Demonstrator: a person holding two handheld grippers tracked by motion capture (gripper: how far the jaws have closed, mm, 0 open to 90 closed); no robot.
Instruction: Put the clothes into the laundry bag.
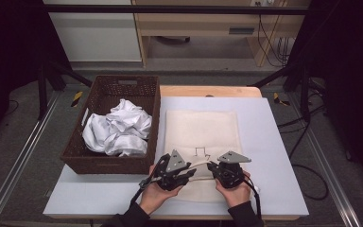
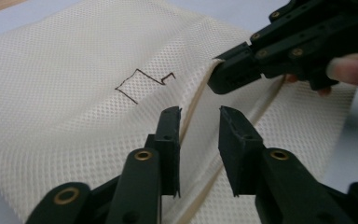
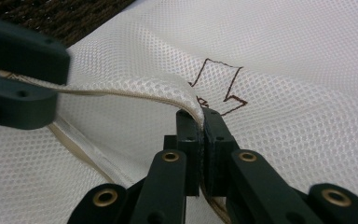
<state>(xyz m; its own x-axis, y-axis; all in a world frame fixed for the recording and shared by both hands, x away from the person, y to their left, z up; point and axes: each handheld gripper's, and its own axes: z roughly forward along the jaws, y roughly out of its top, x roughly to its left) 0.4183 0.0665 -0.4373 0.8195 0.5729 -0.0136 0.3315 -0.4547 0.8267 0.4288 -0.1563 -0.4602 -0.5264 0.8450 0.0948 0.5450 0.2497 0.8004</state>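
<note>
Cream mesh laundry bag (image 1: 201, 137) lying flat on the tabletop (image 1: 274, 156), right of centre, its opening end toward the near edge. Brown wicker basket (image 1: 105, 97) at the left edge, crumpled white cloth (image 1: 118, 127) heaped inside, apart from the bag.

Right hand-held gripper (image 3: 200, 116) clamped on the upper lip of the bag's opening, jaws pressed together with the zip-edged hem pinched between them and lifted off the lower layer. Left hand-held gripper (image 2: 199, 122) standing with jaws apart, the same raised hem running up between them but not pressed by either pad; no earlier state to compare.

Step in hand, by the look of it: spreading the bag's mouth with both tools, probably so that the cloth can go in.

Risks from here:
- Left jaws closing off-line and catching both layers, sealing the mouth instead of opening it.
- Left jaws missing the thin hem altogether, since it sits near the inner face of one pad rather than centred.
- Pulling the two tools apart too hard and slipping the hem out of the right grip, narrow as that pinch is.
- Dragging the whole bag toward the near edge of the tabletop, nothing weighing it down.
</note>
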